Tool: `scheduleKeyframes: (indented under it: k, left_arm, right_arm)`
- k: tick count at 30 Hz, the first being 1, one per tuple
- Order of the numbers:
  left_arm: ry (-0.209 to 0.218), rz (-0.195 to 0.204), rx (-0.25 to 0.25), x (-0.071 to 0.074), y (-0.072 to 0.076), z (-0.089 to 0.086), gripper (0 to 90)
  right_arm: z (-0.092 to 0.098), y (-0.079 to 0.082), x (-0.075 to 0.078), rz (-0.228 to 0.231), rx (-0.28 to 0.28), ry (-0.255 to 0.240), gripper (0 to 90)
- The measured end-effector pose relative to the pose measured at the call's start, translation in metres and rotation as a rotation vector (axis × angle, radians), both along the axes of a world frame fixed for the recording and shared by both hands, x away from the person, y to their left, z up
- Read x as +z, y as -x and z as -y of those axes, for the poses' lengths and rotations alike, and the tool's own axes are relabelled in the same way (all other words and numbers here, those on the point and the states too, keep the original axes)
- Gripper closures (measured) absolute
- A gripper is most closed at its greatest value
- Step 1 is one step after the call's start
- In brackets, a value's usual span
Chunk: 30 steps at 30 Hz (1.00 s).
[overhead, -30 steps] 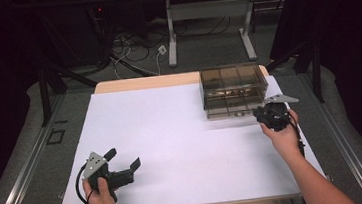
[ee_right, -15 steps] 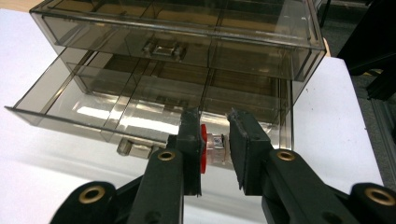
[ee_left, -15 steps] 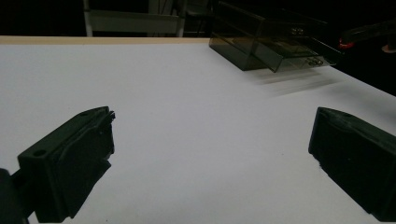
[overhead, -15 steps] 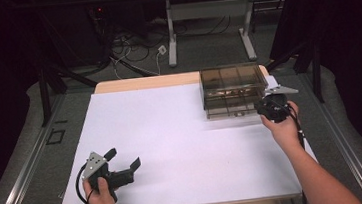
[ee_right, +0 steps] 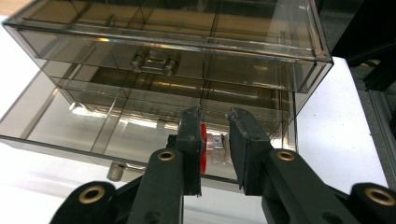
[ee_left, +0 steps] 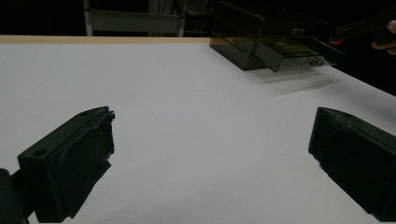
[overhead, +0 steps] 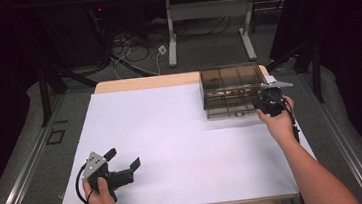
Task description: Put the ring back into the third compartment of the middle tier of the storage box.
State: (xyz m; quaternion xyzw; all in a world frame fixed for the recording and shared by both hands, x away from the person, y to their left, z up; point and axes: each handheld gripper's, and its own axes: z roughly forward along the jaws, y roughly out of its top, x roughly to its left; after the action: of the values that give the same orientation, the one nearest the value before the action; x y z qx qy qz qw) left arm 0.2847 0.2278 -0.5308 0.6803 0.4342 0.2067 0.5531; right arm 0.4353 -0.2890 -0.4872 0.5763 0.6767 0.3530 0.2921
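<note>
A smoky clear drawer cabinet (overhead: 231, 84) stands at the table's back right, its lowest drawer (ee_right: 60, 126) pulled out. My right gripper (overhead: 268, 101) hangs at the drawer's right front corner. In the right gripper view this gripper (ee_right: 215, 126) is shut on a small clear piece with a red end (ee_right: 212, 147), just above the open drawer. The left gripper (overhead: 122, 158) rests at the front left of the table, held by a hand. In its own view the left gripper (ee_left: 210, 135) is open, jaws wide apart over bare white surface, and the cabinet (ee_left: 261, 37) stands far off.
A white sheet (overhead: 172, 133) covers the table, with a strip of wood (overhead: 147, 82) along its far edge. Beyond the table are a desk frame (overhead: 208, 14) and loose cables (overhead: 133, 46) on the floor. The table's right edge lies close to the cabinet.
My right gripper has moved away from the person and slightly left, up to the open drawer's front. The left gripper has stayed put.
</note>
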Motion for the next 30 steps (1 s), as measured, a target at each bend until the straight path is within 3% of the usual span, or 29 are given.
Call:
scheduleKeyframes:
  k: [12, 30]
  left_arm:
    - [0.002, 0.005, 0.002, 0.000, 0.000, 0.000, 0.2]
    - [0.001, 0.005, 0.000, 0.000, -0.001, 0.000, 0.2]
  right_arm:
    - [0.001, -0.013, -0.001, -0.027, -0.033, 0.000, 75.0]
    - [0.006, -0.028, -0.013, -0.058, -0.095, -0.052, 75.0]
